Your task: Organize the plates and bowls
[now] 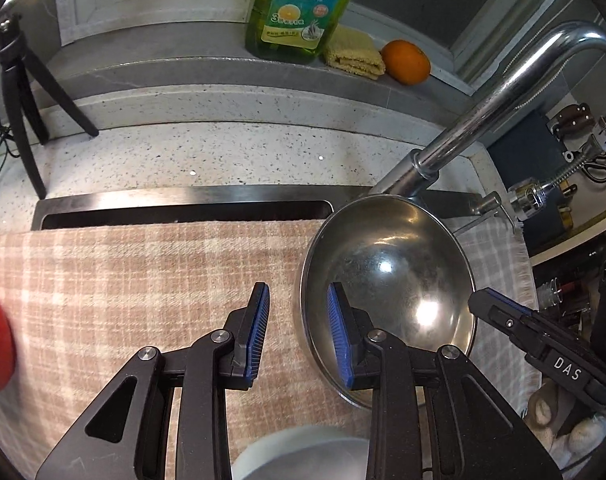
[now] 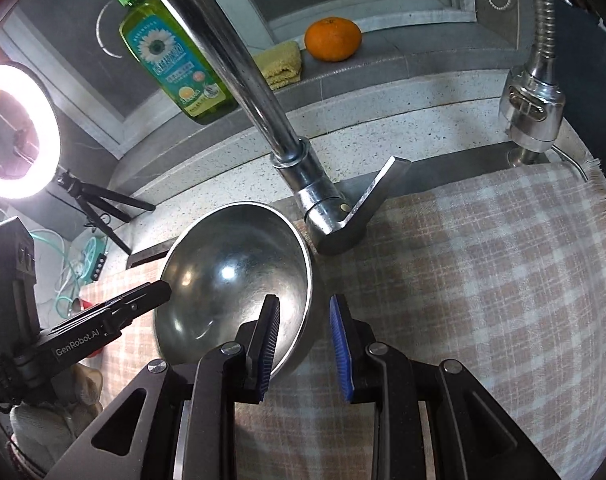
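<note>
both tools (image 1: 299,332) (image 2: 305,344) straddle steel bowl (image 1: 387,280) rim.

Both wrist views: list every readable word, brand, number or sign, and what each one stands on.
"DAS" – white letters on the black body of the right gripper, seen from the left wrist.
"GenRobot.AI" – white letters on the body of the left gripper, seen from the right wrist.
"3" – on the yellow-green label of the dish soap bottle; large Chinese characters head that label, the smaller print is too blurred to read.
Nothing else legible.
</note>
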`<state>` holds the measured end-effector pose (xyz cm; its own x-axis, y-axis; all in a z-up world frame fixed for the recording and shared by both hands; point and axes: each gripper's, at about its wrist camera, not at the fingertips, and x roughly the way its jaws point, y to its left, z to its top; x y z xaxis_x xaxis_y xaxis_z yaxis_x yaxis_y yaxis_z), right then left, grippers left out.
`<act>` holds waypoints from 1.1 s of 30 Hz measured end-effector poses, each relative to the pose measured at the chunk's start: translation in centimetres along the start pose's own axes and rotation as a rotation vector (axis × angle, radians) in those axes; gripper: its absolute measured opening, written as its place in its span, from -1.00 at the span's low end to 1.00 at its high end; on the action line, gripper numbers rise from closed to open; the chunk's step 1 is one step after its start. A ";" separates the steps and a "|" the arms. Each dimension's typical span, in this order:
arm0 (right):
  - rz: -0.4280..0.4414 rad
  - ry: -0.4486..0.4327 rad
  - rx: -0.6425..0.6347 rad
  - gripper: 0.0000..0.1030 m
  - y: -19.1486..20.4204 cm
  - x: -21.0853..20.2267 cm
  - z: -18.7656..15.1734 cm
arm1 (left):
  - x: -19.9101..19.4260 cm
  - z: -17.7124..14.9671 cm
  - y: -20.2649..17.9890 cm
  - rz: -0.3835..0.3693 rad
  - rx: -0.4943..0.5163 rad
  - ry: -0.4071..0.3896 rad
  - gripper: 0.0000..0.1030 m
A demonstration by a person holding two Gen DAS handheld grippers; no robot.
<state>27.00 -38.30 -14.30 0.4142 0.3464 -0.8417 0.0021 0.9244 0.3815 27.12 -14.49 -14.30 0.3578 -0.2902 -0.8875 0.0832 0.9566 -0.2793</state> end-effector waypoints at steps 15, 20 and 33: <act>0.004 0.059 0.033 -0.75 -0.5 2.6 0.3 | 2.2 0.6 0.3 -0.020 0.004 0.044 -0.83; -0.014 0.052 0.029 -0.76 -0.2 2.5 0.3 | 1.9 0.3 0.1 -0.013 0.007 0.040 -0.84; -0.024 0.045 0.063 -0.81 -1.2 -0.2 -0.6 | -0.5 -1.4 -2.1 -0.008 0.043 -0.002 -0.84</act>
<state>26.40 -39.40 -14.87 0.3721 0.3329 -0.8665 0.0688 0.9210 0.3834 25.49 -16.38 -13.76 0.3592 -0.2980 -0.8844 0.1257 0.9544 -0.2706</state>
